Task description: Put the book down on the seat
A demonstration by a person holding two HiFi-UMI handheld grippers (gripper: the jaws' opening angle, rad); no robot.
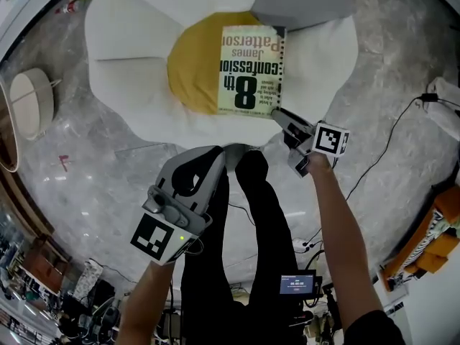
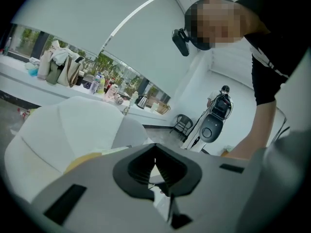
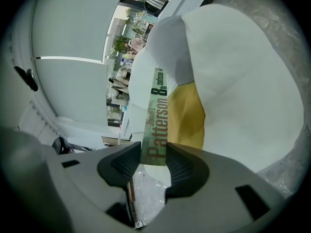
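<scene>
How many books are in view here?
1. The book is over the chair's yellow seat, its near corner gripped by the right tool. No other book shows; things on the distant counter are too small to tell.

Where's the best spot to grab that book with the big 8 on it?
Take the cream paperback book at its near spine corner, coming from the person's side, with one jaw on each cover. It lies flat and thin over the yellow seat cushion, so only its edges fit between jaws. The right tool already pinches there.
</scene>
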